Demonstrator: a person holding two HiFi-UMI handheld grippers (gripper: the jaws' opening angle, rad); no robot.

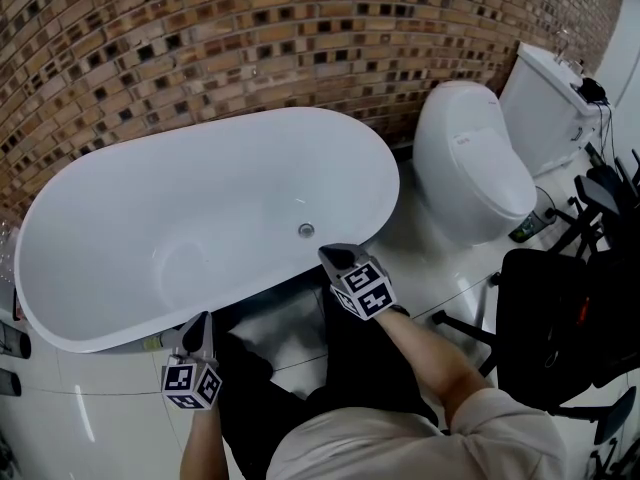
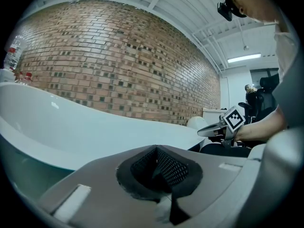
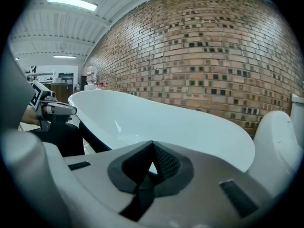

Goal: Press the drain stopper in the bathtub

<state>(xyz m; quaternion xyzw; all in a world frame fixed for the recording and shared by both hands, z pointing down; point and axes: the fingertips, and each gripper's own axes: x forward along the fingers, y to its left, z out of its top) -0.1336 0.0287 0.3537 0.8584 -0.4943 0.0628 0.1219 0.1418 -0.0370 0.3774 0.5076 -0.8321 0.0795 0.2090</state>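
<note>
A white oval bathtub (image 1: pixel 120 208) stands against the brick wall. Its small round metal drain stopper (image 1: pixel 306 230) sits on the tub floor toward the near right. My right gripper (image 1: pixel 338 258) is shut and empty; it hangs just above the tub's near rim, a short way this side of the stopper. My left gripper (image 1: pixel 200 330) is lower and to the left, outside the tub by its near rim, also shut and empty. In the left gripper view the shut left gripper (image 2: pixel 156 148) faces the tub's outer wall (image 2: pixel 71 127). The right gripper (image 3: pixel 152 144) looks across the tub's rim (image 3: pixel 166 122); the stopper is hidden in both gripper views.
A white toilet (image 1: pixel 470 163) stands right of the tub, with its tank (image 1: pixel 545 93) behind it. A black chair (image 1: pixel 560 328) and stand legs crowd the right side. The person's dark-trousered legs (image 1: pixel 300 368) are by the tub's near side. Bottles (image 2: pixel 14 51) stand at the tub's far end.
</note>
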